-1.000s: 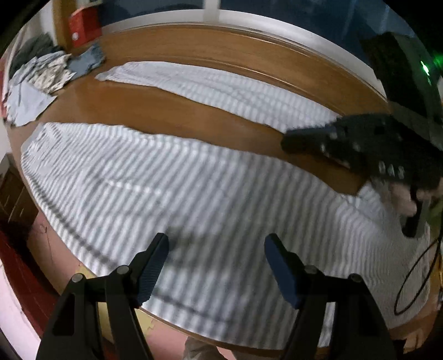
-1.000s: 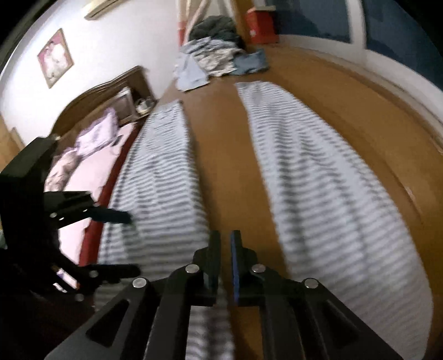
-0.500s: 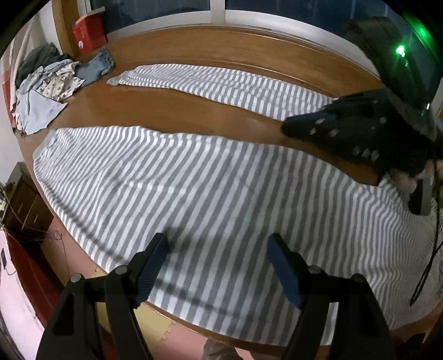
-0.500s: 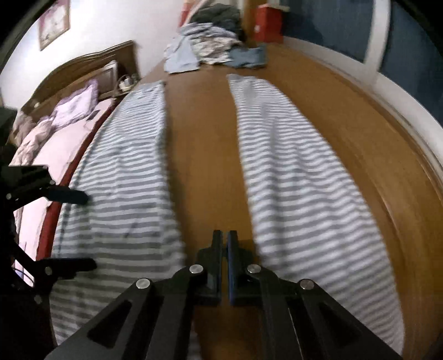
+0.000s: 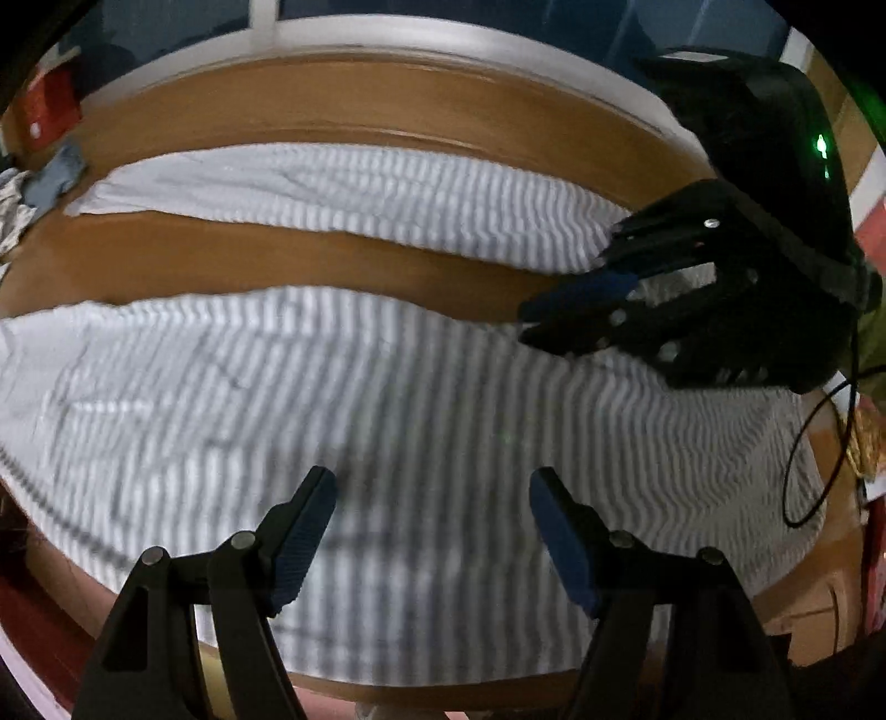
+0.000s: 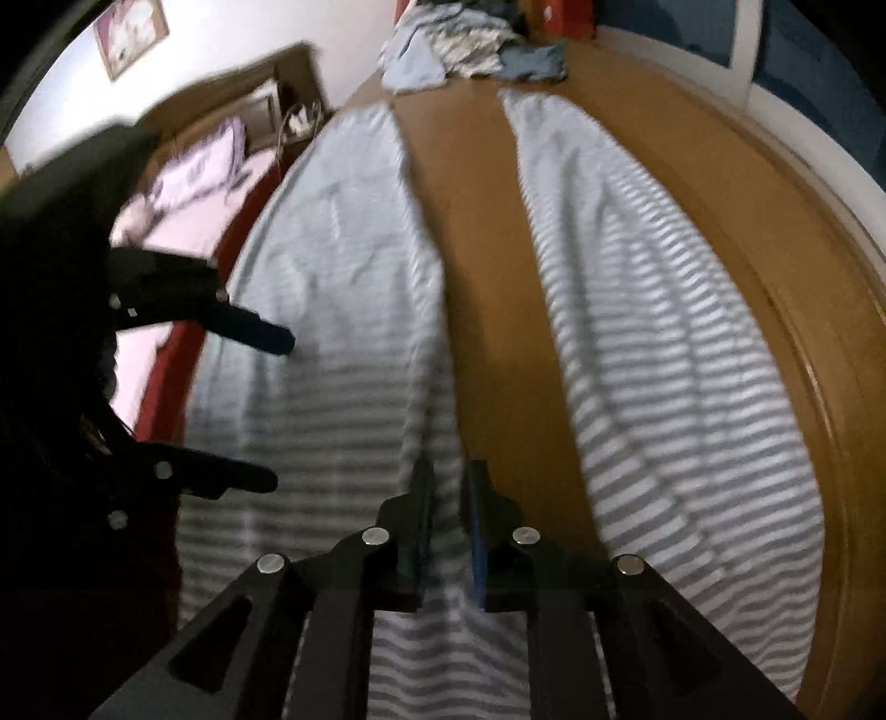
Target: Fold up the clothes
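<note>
Two legs of the striped trousers (image 5: 387, 399) lie spread lengthwise on the wooden table (image 5: 310, 255), apart from each other with a bare strip of wood between them. The near leg runs along the table's front edge; the far leg (image 5: 354, 188) lies toward the window side. Both look flat, with a few shallow creases, and neither is doubled over.

Your left gripper (image 5: 432, 531) hovers over the near leg with its fingers spread wide and nothing between them. That released stance suits either an approach to the cloth or a withdrawal from it; the pictures do not settle which.

Your right gripper (image 6: 447, 531) sits at the inner edge of the near leg, where the two legs begin to part. Its fingers are nearly together, and in the right wrist view striped cloth shows in the narrow gap between them. I judge that it is pinching that inner edge (the frame is blurred, so I rate this as probable, not certain). A hold at that spot would let you carry one leg across onto the other.

The trousers lie unfolded in full length, so the fold along the middle remains to be made.

One pile of other clothes (image 6: 470, 50) waits at the far end of the table, well apart from the trousers, with a red box (image 5: 50, 111) beyond it. Beside the table stands a bed (image 6: 183, 183).
</note>
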`<act>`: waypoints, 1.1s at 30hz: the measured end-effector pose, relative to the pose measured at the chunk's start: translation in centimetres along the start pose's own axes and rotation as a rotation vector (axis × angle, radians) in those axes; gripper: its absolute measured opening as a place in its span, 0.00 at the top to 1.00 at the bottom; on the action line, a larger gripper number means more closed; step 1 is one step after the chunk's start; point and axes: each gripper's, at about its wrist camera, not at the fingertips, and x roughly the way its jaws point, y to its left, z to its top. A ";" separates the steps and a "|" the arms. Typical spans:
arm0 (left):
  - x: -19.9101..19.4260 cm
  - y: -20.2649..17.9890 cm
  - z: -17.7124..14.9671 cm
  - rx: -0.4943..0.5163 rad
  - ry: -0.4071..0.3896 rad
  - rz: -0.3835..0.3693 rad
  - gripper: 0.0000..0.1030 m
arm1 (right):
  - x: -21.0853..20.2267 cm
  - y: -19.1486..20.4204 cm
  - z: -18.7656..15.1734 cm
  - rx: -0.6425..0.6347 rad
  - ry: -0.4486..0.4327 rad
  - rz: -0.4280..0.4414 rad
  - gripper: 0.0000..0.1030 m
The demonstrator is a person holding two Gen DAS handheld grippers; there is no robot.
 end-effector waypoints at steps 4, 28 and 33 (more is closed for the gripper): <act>0.2 -1.2 -0.2 0.047 0.003 0.050 0.31 | 0.2 0.2 -0.4 -0.003 -0.020 -0.058 0.95; -1.9 0.2 -2.1 0.005 -0.015 0.120 0.32 | 1.6 0.8 2.8 -0.012 -0.050 -0.023 0.83; -1.9 0.3 -2.5 0.012 -0.013 0.150 0.31 | 2.3 1.1 3.6 -0.040 -0.054 -0.086 0.97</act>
